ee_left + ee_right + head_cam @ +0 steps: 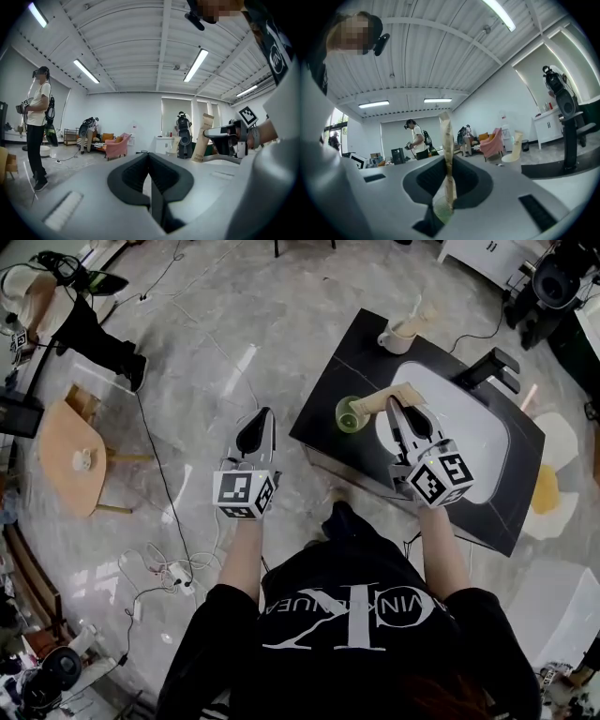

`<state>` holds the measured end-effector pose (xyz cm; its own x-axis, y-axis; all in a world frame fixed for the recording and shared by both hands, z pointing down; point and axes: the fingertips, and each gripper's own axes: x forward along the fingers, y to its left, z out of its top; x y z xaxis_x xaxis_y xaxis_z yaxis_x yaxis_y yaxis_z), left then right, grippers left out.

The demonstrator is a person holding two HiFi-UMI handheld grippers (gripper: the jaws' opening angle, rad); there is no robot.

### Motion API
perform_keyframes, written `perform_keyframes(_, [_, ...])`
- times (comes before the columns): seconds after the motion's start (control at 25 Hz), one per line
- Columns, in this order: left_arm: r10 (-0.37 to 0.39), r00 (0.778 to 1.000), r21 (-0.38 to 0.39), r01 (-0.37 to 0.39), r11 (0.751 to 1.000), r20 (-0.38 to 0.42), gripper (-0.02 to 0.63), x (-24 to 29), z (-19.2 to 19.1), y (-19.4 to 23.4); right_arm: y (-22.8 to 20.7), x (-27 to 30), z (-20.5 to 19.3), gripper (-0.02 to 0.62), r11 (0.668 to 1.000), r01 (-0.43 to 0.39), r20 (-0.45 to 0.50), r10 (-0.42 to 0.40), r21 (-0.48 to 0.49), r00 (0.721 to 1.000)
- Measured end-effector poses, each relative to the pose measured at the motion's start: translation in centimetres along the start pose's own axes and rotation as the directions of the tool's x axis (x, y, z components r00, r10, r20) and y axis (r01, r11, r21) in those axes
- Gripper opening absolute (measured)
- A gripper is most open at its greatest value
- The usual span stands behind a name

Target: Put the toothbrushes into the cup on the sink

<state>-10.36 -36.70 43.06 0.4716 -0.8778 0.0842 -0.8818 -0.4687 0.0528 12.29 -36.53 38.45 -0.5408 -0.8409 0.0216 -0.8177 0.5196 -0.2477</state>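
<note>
My right gripper point(395, 406) is shut on a tan cardboard toothbrush pack point(382, 399) over the black sink counter point(333, 362). The pack's far end reaches over a green cup point(349, 414) at the counter's left edge. In the right gripper view the toothbrush pack point(448, 154) stands on edge between the jaws, with the green cup point(439, 211) just below it. A white cup point(397, 337) holding another pack stands at the counter's far corner. My left gripper point(263, 418) hangs over the floor left of the counter, shut and empty.
The white basin point(478, 442) fills the counter's middle, with a black faucet point(491, 366) behind it. A small wooden table point(68, 457) and cables point(169, 568) lie on the floor at the left. A person point(38, 126) stands in the room beyond.
</note>
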Motion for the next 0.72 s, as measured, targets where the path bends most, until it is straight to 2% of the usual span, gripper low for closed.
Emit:
perform_keyframes(0.2, [0.014, 1.0, -0.008, -0.014, 1.0, -0.024, 0.011, 1.1, -0.9, 0.3, -0.8, 1.6, -2.3, 0.044, 1.0, -0.011, -0.07, 0.01, -0.014, 0.997])
perform_keyframes(0.72, [0.039, 0.996, -0.029, -0.042, 0.999, -0.081, 0.011, 2.2, -3.2, 0.6, -1.6, 3.1, -7.3, 0.044, 0.998, -0.043, -0.175, 0.049, 0.039, 0.983])
